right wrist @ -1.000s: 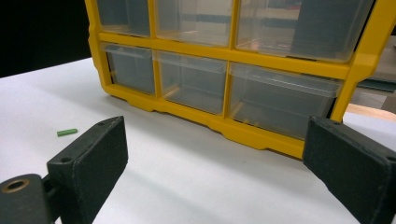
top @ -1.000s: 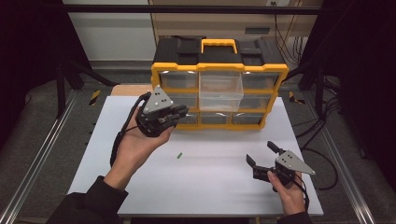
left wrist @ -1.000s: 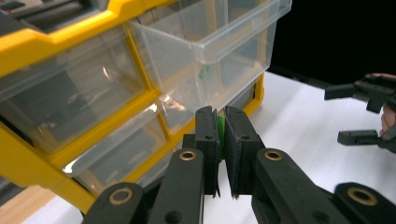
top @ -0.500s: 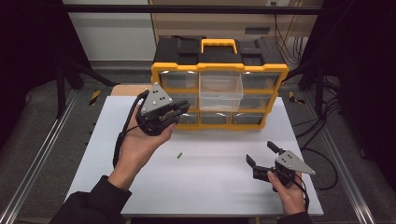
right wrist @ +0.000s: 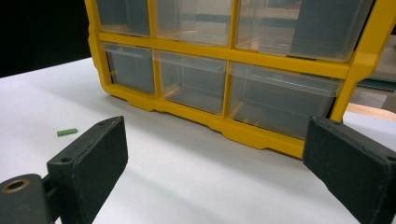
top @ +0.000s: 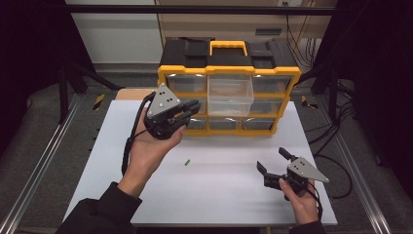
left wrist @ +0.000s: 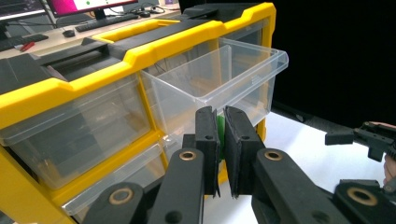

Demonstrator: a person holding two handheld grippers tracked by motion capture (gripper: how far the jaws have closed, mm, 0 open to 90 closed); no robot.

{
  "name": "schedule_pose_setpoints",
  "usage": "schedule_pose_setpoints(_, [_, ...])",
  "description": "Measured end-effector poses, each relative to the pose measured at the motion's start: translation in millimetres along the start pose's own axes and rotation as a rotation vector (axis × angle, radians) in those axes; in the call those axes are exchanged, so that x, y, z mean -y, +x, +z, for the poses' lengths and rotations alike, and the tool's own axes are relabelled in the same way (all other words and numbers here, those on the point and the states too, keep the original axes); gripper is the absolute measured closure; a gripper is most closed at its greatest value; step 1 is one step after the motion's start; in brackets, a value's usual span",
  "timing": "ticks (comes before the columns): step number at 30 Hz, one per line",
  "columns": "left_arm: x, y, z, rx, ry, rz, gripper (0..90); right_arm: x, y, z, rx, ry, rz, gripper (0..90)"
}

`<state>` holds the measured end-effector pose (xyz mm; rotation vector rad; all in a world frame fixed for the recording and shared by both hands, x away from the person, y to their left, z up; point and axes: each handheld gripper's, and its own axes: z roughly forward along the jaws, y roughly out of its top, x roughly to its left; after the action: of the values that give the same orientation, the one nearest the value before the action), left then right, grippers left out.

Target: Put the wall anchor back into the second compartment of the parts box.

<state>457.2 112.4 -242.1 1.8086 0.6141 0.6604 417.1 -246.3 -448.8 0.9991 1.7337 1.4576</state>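
A yellow and black drawer cabinet [top: 229, 73] stands at the back of the white table [top: 219, 195]. Its clear top middle drawer [top: 230, 92] is pulled out. My left gripper [top: 194, 108] is held in the air in front of the cabinet's left side, just left of that drawer. In the left gripper view its jaws [left wrist: 221, 119] are shut on a small green piece [left wrist: 220, 133], close below the open drawer [left wrist: 224, 79]. A second small green piece [top: 187, 162] lies on the table. My right gripper [top: 272, 160] rests open low at the front right, facing the cabinet's bottom drawers [right wrist: 233, 93].
Metal rails run along both sides of the table [top: 39, 161]. Cables lie on the floor to the right [top: 336, 131]. The loose green piece [right wrist: 67, 132] lies left of the right gripper's left jaw. The other hand's gripper [left wrist: 369, 137] shows far right in the left gripper view.
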Motion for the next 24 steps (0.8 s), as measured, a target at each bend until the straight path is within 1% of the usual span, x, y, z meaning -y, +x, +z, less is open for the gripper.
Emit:
schedule_pose_setpoints(6, [-3.8,-0.3,2.2,-0.002,-0.015,-0.007,83.7,0.2,0.5,0.4,-0.001,0.001,-0.001,7.1])
schedule_pose_setpoints(12, [-9.3,-3.5,8.1,0.003,-0.022,-0.008,83.7,0.2,0.5,0.4,-0.001,0.000,-0.001,7.1])
schedule_pose_setpoints(15, [-11.9,-3.7,12.3,-0.002,-0.021,-0.005,83.7,0.1,0.1,0.2,-0.002,0.002,-0.003,7.0])
schedule_pose_setpoints(19, [-15.2,-1.1,15.4,-0.011,-0.044,-0.027,83.7,0.0,-0.1,0.2,-0.004,0.001,-0.005,7.1])
schedule_pose_setpoints(21, [-17.1,1.0,16.8,-0.015,-0.046,-0.028,83.7,0.0,-0.3,0.2,-0.005,0.002,-0.004,7.1])
schedule_pose_setpoints(23, [-19.4,3.5,17.7,-0.018,-0.062,-0.038,83.7,0.0,-0.1,0.0,-0.005,0.007,-0.001,7.1])
schedule_pose_setpoints(24, [-20.3,4.8,18.7,-0.025,-0.062,-0.034,83.7,0.1,-0.1,0.0,-0.002,0.010,-0.005,7.1])
